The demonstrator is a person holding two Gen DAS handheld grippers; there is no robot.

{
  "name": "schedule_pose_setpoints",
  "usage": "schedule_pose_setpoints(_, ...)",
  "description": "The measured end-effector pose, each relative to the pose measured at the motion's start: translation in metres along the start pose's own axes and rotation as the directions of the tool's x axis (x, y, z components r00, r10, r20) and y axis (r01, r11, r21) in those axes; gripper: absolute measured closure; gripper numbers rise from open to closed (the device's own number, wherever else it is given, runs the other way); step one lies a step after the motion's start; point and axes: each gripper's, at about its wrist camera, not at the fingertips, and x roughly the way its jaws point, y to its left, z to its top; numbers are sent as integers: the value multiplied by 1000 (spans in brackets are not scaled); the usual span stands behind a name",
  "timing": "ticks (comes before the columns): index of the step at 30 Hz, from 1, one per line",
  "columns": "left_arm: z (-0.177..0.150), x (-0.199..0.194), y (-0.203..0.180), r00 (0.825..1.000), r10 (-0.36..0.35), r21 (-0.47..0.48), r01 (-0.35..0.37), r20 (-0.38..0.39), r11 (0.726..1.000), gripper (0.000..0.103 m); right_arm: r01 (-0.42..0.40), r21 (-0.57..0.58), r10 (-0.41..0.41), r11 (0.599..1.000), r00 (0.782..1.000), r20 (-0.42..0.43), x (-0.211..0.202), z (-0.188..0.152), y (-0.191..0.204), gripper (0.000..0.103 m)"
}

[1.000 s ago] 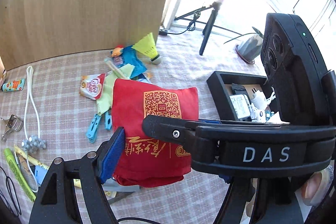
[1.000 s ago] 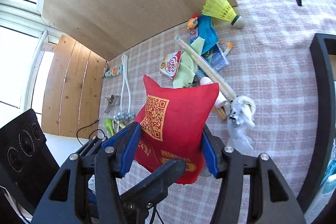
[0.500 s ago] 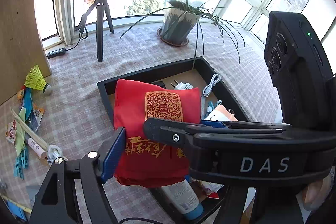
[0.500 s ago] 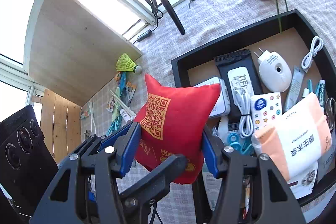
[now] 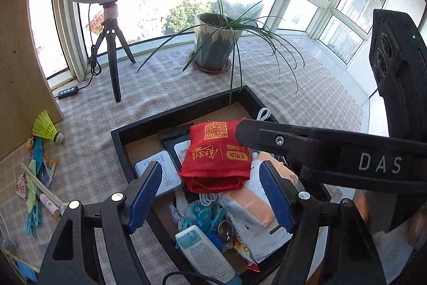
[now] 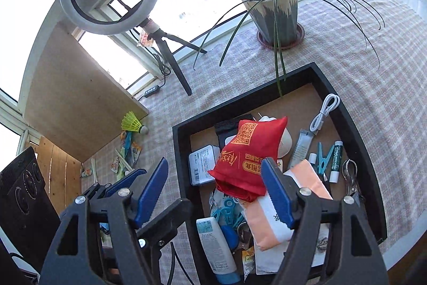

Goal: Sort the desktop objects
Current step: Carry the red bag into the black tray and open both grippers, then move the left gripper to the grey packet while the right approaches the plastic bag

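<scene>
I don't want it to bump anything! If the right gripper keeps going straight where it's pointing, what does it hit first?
Probably the red pouch lying in the black tray. The right gripper, jaws opening, points at it; depth is unclear.

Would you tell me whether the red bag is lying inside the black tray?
Yes, the red bag rests on the items piled inside the black tray.

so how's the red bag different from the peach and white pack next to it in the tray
The red bag is soft cloth printed with a gold QR code and gold characters; the peach and white pack is smooth plastic wrap with small dark print. The red bag lies on top of the pile, slumped and creased, with one edge over the pack; the pack lies lower and keeps a firmer block shape. Both sit inside the black tray, free of the jaws.
</scene>
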Motion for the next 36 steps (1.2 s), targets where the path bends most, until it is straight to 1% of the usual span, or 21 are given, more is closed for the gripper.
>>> schedule_pose_setpoints(3, -11, -10, 20, 1000, 25, -29, -25, -5, 999, 29, -9, -39, 8, 999, 1000, -26, 6, -8, 16, 31)
schedule_pose_setpoints(6, -24, -20, 48, 997, 73, -62, -74, -13, 995, 30, -19, -81, 15, 997, 999, -52, 17, -17, 37, 31)
schedule_pose_setpoints(9, -38, -33, 84, 991, 132, -107, -134, -28, 985, 30, -30, -121, 21, 992, 997, -80, 31, -28, 59, 32)
schedule_pose_setpoints(11, -48, -42, 112, 985, 165, -153, -170, -42, 974, 30, -34, -152, 18, 988, 994, -104, 41, -35, 75, 32)
schedule_pose_setpoints(14, -68, -58, 157, 974, 218, -245, -225, -57, 943, 30, -50, -187, 24, 981, 990, -137, 57, -46, 97, 32)
schedule_pose_setpoints(17, -95, -74, 198, 961, 264, -309, -276, -80, 910, 30, -68, -219, 29, 973, 984, -174, 74, -59, 119, 32)
schedule_pose_setpoints(19, -116, -84, 225, 949, 298, -343, -315, -104, 885, 30, -77, -244, 29, 967, 981, -194, 84, -70, 133, 32)
schedule_pose_setpoints(21, -136, -95, 251, 938, 322, -391, -345, -126, 854, 30, -80, -267, 22, 960, 977, -213, 94, -80, 147, 32)
schedule_pose_setpoints(25, -179, -117, 305, 923, 345, -504, -382, -169, 775, 32, -92, -296, 16, 951, 968, -251, 116, -97, 169, 32)
schedule_pose_setpoints(29, -215, -137, 343, 919, 345, -584, -388, -190, 713, 32, -89, -326, -5, 941, 961, -278, 136, -110, 188, 32)
schedule_pose_setpoints(31, -228, -145, 355, 918, 344, -610, -389, -197, 690, 34, -91, -343, -13, 935, 957, -290, 144, -116, 197, 32)
schedule_pose_setpoints(33, -237, -147, 362, 924, 328, -629, -377, -199, 680, 35, -91, -357, -24, 930, 952, -304, 154, -121, 205, 32)
schedule_pose_setpoints(36, -245, -145, 366, 933, 296, -645, -355, -202, 677, 35, -83, -354, -39, 931, 945, -325, 168, -129, 212, 32)
